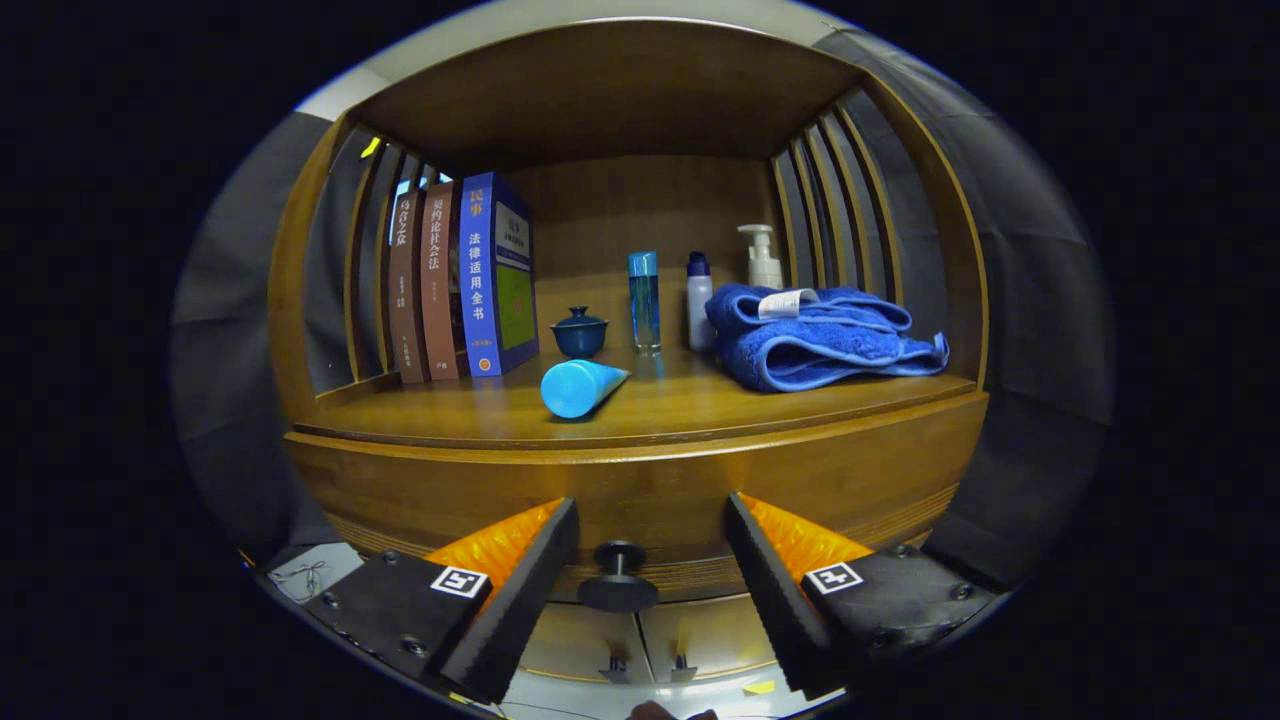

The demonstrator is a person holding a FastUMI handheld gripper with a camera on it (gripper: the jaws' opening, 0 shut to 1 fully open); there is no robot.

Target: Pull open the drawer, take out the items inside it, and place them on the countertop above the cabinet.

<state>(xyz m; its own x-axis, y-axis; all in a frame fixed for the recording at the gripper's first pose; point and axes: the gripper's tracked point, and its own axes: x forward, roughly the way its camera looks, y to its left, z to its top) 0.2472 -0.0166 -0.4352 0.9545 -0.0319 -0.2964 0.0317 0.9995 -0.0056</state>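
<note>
We see the drawer (640,495) closed, its curved wooden front flush below the bench (700,405), and its round dark knob (617,578) sitting between our fingers (650,570), which stand spread and released, pressing on nothing. What the drawer holds is hidden behind its front. A light blue tube (582,387) lies on the bench with its wide end toward us and its long axis running back and a little rightward; near it stand a small blue lidded cup (579,332), two bottles, a pump bottle, a folded blue towel (825,335) and a row of books (460,285).

This fits a drawer waiting to be pulled, or one shut again after emptying; we cannot tell which.

For any pull, we would centre the knob's stem between the fingers, close behind its head, and draw straight out along the drawer's travel. The knob seems slightly nearer the left finger, though the lens may exaggerate that.
</note>
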